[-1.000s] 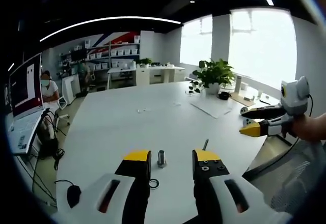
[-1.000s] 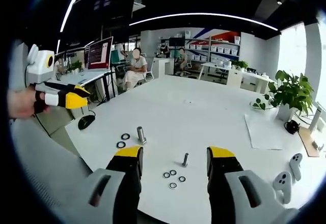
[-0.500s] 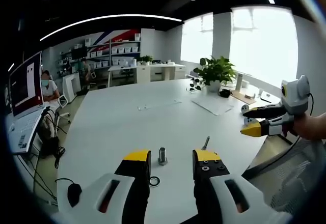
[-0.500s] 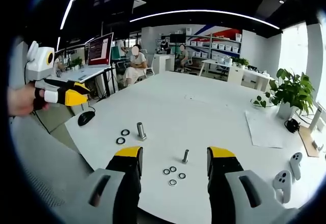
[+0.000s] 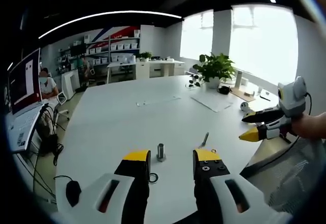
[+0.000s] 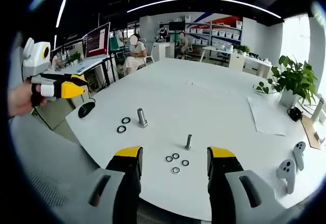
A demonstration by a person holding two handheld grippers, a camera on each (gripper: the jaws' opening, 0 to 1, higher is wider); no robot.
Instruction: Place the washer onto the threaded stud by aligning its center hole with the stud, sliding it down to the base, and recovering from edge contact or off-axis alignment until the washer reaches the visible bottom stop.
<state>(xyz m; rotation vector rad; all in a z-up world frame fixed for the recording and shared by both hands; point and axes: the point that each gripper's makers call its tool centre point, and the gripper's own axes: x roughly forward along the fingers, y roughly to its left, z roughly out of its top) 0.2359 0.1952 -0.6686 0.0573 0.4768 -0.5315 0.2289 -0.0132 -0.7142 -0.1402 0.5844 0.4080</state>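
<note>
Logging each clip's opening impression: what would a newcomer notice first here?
Probably the small hardware on the big white table: a slim threaded stud standing upright between the open right gripper jaws, with four small washers lying just before it. To the left stands a thicker bolt beside two larger washers, and the left gripper hovers off the table's edge.

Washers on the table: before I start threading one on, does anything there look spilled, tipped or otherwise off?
Nothing stands out. Four small washers lie flat near the thin stud, which stands upright. Two larger washers lie flat beside the thicker stud, also upright. Both grippers are open, holding nothing.
</note>
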